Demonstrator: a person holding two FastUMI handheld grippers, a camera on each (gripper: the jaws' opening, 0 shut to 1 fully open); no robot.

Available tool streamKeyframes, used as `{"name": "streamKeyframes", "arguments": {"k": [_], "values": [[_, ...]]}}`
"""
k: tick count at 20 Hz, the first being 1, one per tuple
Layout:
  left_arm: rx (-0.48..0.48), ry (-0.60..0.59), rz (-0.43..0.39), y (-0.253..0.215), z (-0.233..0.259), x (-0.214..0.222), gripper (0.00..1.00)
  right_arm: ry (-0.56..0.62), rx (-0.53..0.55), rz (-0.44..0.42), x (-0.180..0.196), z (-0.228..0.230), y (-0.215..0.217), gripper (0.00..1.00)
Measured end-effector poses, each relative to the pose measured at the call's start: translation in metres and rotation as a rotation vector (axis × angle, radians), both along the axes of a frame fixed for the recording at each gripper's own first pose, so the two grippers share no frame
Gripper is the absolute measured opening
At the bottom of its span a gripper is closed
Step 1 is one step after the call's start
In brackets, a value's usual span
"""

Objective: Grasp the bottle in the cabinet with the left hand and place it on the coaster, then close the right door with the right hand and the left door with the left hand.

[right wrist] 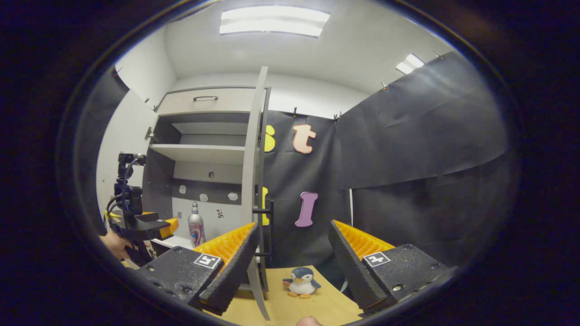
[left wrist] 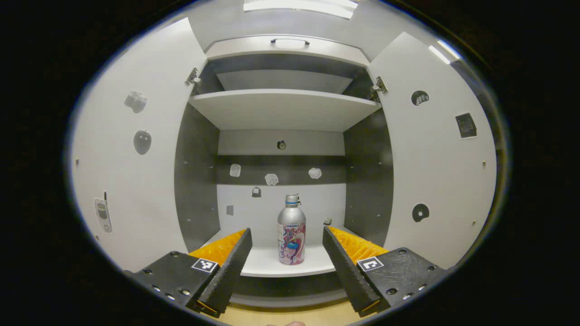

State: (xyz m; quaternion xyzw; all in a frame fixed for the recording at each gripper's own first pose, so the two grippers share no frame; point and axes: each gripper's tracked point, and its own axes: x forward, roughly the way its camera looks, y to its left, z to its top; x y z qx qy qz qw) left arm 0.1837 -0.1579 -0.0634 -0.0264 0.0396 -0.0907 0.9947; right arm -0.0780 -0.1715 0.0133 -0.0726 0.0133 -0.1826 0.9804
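From my remote station, nothing in the job reads as done: the left door (left wrist: 131,149) swings wide at the left of the left gripper view, the bottle (left wrist: 291,231) stands upright on the cabinet's lower shelf (left wrist: 267,265) well back from the front lip, and the right door (left wrist: 435,154) hangs open opposite. I hold the left gripper (left wrist: 286,253) short of the cabinet mouth, its jaws spread with the bottle framed between them and touching neither finger. I judge a straight run in has room on both sides, the shelf's front edge and the upper shelf (left wrist: 283,108) being the only lips to mind, and there is headroom above the cap. In the right gripper view, the left gripper (right wrist: 152,226) sits before the opening at far left, the bottle (right wrist: 196,231) beyond it, then the right door (right wrist: 253,181) seen edge-on; my right gripper (right wrist: 292,258), jaws also spread and empty, waits over the tabletop (right wrist: 317,308) near a toy penguin (right wrist: 301,281). No coaster is identifiable; grasp, placement and both doors remain.
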Motion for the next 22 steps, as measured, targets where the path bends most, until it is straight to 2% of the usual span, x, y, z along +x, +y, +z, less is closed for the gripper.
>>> {"name": "streamKeyframes", "arguments": {"k": [2, 3, 10, 11, 12, 13, 15, 16, 22], "values": [[-0.010, 0.020, 0.000, -0.002, -0.011, 0.015, 1.00, -0.001, -0.009, -0.022, -0.006, 0.001, -0.008, 0.99], [-0.012, 0.033, 0.000, -0.004, -0.016, 0.023, 0.96, -0.003, -0.014, -0.034, -0.008, 0.002, -0.011, 0.99], [0.020, 0.088, -0.017, -0.021, -0.048, 0.067, 0.96, -0.007, -0.024, -0.099, -0.026, 0.005, -0.028, 0.99], [0.023, 0.092, -0.015, -0.023, -0.050, 0.073, 1.00, -0.007, -0.025, -0.110, -0.027, 0.005, -0.031, 0.99], [0.027, 0.100, -0.009, -0.023, -0.054, 0.079, 0.96, -0.007, -0.025, -0.116, -0.029, 0.005, -0.033, 0.99], [0.028, 0.106, -0.004, -0.024, -0.057, 0.086, 1.00, -0.008, -0.026, -0.126, -0.031, 0.005, -0.035, 0.99], [0.027, 0.125, 0.001, -0.025, -0.062, 0.098, 1.00, -0.007, -0.027, -0.146, -0.036, 0.005, -0.039, 0.99], [0.031, 0.127, 0.007, -0.024, -0.064, 0.104, 0.96, -0.006, -0.027, -0.157, -0.038, 0.005, -0.042, 0.99], [0.063, 0.144, 0.024, -0.027, -0.077, 0.134, 0.96, -0.010, -0.031, -0.207, -0.051, 0.006, -0.053, 0.99]]}}
